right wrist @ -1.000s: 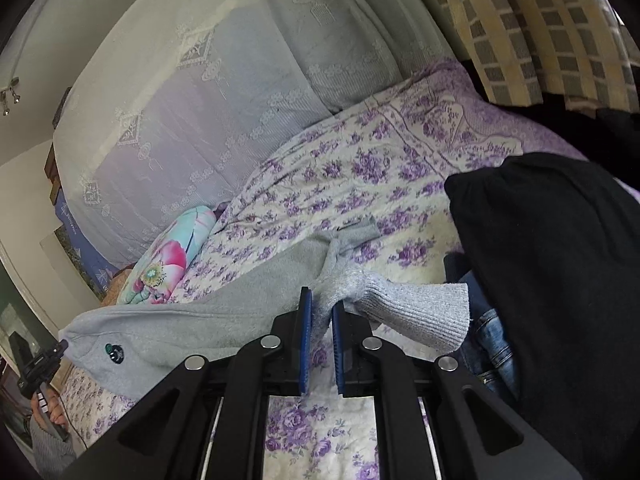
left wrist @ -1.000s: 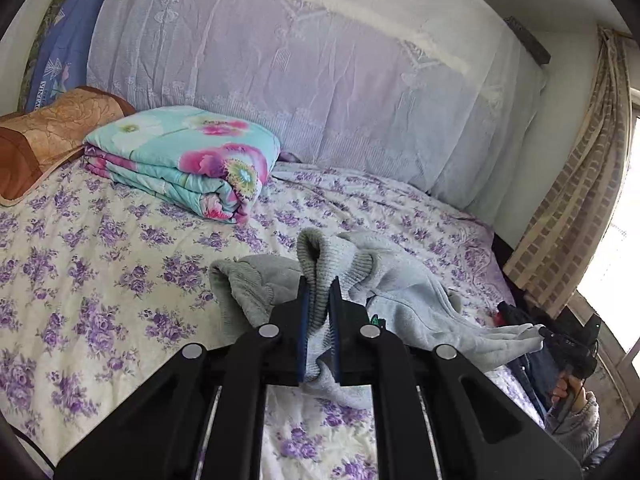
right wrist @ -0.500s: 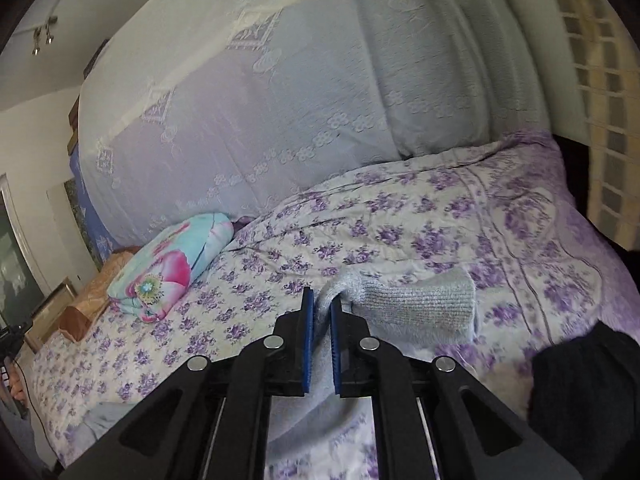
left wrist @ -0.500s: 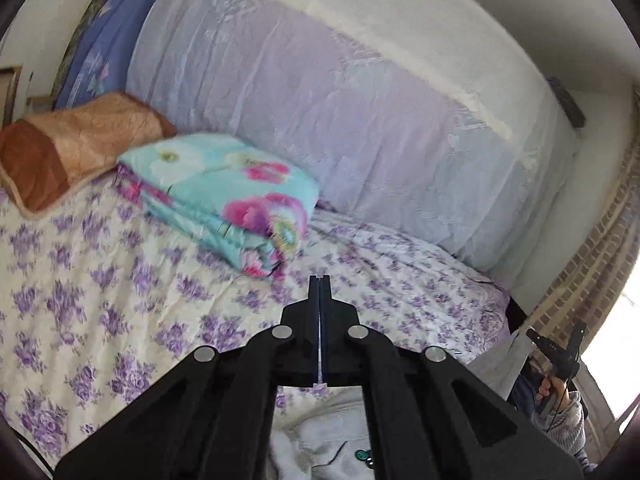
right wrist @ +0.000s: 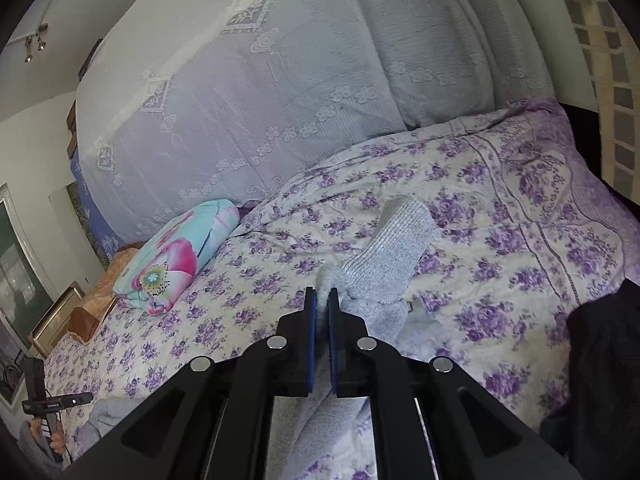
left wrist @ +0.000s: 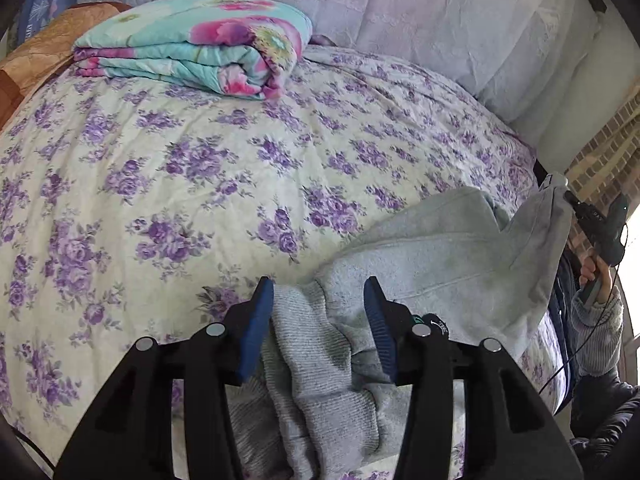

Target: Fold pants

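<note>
Grey sweatpants (left wrist: 440, 256) lie stretched across the flowered bedsheet (left wrist: 200, 184). Their ribbed waistband (left wrist: 308, 344) sits bunched on the bed between the blue pads of my left gripper (left wrist: 318, 292). Its jaws are opening and the pads stand apart from the cloth. My right gripper (right wrist: 322, 296) is shut on a leg end just behind the ribbed cuff (right wrist: 392, 248), which juts out past the fingertips above the sheet. In the left wrist view that right gripper (left wrist: 600, 224) appears at the far right, holding the leg end up, with a hand (left wrist: 596, 276) below it.
A folded floral quilt (left wrist: 200, 40) and a brown pillow (left wrist: 36, 60) lie at the head of the bed. A lace-covered headboard (right wrist: 280, 100) rises behind. Dark clothing (right wrist: 600, 380) is piled at the bed's right edge, with a checked curtain (left wrist: 608, 152) beyond.
My left gripper has come down to the bed and its jaws have parted, leaving the waistband lying between them. My right gripper has carried the cuff across the bed, still shut on it.
</note>
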A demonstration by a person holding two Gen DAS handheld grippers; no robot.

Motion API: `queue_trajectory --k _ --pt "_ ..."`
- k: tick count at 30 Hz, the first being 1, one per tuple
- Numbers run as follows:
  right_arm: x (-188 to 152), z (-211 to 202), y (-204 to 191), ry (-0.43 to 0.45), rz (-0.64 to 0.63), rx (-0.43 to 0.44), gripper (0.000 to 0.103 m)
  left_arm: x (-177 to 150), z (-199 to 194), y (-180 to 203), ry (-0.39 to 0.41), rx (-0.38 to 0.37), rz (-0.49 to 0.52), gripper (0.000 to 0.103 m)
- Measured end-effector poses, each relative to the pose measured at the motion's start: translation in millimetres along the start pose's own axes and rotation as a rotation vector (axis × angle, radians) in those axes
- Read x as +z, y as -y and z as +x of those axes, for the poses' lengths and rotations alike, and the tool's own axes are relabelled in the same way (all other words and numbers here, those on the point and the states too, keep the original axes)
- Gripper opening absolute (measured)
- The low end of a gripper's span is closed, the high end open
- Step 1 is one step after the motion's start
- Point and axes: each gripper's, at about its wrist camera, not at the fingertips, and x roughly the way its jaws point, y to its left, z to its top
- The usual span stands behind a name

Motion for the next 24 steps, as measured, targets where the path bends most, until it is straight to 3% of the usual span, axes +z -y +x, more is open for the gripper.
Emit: queue_trajectory --k 3,6,8,9,15,16,17,18,19,24 --pt "-9.6 -19.1 18.0 -0.002 0.043 -0.014 0.005 -5.4 21.7 -5.0 -0.059 0.029 -0.001 0.046" --pt "-22.6 -37.9 31.1 -0.003 0.065 -0.032 0.005 -14.5 19.4 -11.2 -0.061 0.014 -0.024 0.047" --pt "-32.3 -46.9 38.7 -0.008 0.081 -0.039 0.005 -17.8 10.1 -14.8 -0.044 0.043 -0.044 0.062" --pt "-37.4 -50.2 42.5 -0.010 0.089 -0.043 0.005 -19.5 5.1 -18.5 -0.029 0.049 -0.058 0.063" --pt "-57.4 -54.8 62.0 -0.020 0.161 -0.037 0.005 -16.2 19.4 -7.9 -0.061 -0.005 -0.031 0.060" --pt "-59.6 -55.6 63.9 -0.019 0.175 -0.031 0.005 -14.8 23.5 -4.2 -0.054 0.007 -0.019 0.055" --pt "-61.3 -56.7 64.7 -0.017 0.181 -0.028 0.005 -14.0 26.7 -1.8 -0.048 0.012 -0.015 0.039" --pt "-62.7 -58.0 64.9 -0.017 0.181 -0.028 0.005 -13.4 27.3 -0.7 -0.040 0.005 -0.015 0.030" --pt "-64.1 -59.7 64.8 -0.015 0.180 -0.030 0.005 -13.1 23.5 0.2 -0.016 0.008 -0.015 0.008" --pt "-67.2 -74.6 64.6 0.010 0.171 -0.034 0.005 -17.9 -23.3 9.4 0.141 -0.070 -0.043 0.008"
